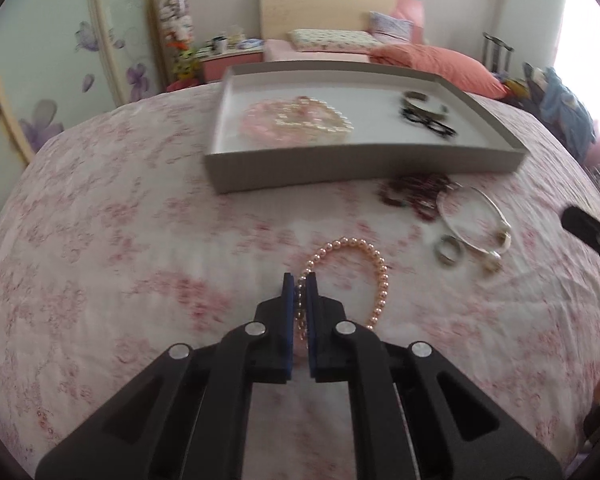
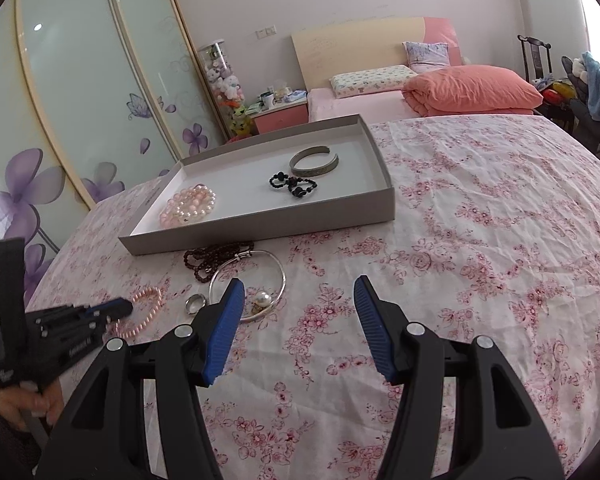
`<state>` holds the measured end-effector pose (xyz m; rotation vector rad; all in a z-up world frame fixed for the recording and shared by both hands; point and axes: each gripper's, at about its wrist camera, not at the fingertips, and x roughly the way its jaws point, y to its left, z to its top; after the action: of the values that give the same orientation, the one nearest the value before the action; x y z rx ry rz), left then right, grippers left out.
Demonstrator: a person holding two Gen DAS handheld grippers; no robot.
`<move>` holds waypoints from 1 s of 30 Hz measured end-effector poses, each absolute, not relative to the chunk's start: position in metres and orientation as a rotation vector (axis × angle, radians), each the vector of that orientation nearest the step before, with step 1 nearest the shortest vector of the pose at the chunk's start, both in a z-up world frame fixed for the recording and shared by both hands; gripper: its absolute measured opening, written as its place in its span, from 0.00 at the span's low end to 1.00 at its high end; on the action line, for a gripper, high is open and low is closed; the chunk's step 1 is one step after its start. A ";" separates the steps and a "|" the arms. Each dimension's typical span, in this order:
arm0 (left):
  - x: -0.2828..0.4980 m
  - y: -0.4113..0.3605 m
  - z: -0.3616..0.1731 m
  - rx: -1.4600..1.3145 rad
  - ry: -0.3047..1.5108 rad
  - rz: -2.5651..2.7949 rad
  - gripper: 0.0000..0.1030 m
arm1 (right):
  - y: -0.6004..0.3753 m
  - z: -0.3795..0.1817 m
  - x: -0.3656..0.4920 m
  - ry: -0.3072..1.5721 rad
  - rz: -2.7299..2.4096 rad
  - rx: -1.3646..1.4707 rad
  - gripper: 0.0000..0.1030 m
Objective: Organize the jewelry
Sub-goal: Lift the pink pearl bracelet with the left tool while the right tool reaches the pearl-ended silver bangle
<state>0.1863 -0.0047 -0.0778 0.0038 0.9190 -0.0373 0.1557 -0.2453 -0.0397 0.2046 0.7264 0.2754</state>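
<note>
Between the fingers of the left gripper [image 1: 300, 280]: one side of the pink bead bracelet [image 1: 374, 276], pads clamped on it. The rest of the loop curves ahead of the fingertips and to their right, lying on the flowered bedspread [image 1: 120, 220]. Gripper held low, nearly level with the bed, fingers pointing toward the grey tray [image 1: 364, 162] further ahead. Tray holds a heap of pink and white beads [image 1: 296, 122], a metal cuff [image 1: 418, 98] and a black bead string [image 1: 430, 120].

Right gripper [image 2: 300, 292]: fingers wide apart, nothing between them, hovering over bare bedspread, angled down. Just beside its left finger: silver bangle [image 2: 280, 276] with a pearl [image 2: 263, 299], a ring [image 2: 195, 304], a dark bead string [image 2: 210, 258] beyond those
</note>
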 end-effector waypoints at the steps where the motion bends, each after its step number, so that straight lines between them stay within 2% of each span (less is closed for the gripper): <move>1: 0.190 0.003 -0.078 -0.018 0.918 -0.019 0.07 | -0.243 -0.040 0.155 0.729 0.282 0.199 0.56; 3: 0.191 0.011 -0.077 -0.040 0.915 -0.002 0.07 | -0.237 -0.040 0.154 0.738 0.301 0.182 0.54; 10: 0.189 0.019 -0.077 -0.045 0.896 0.011 0.07 | -0.202 -0.051 0.156 0.812 0.379 0.064 0.37; 15: 0.189 0.016 -0.077 -0.038 0.896 0.014 0.07 | -0.181 -0.058 0.158 0.850 0.401 -0.009 0.28; 30: 0.189 0.016 -0.076 -0.046 0.897 0.011 0.07 | -0.158 -0.064 0.164 0.882 0.383 -0.112 0.18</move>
<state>0.1890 0.0155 -0.0765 -0.0461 0.8965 0.0110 0.1639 -0.1577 -0.0639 -0.1125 0.8817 0.3827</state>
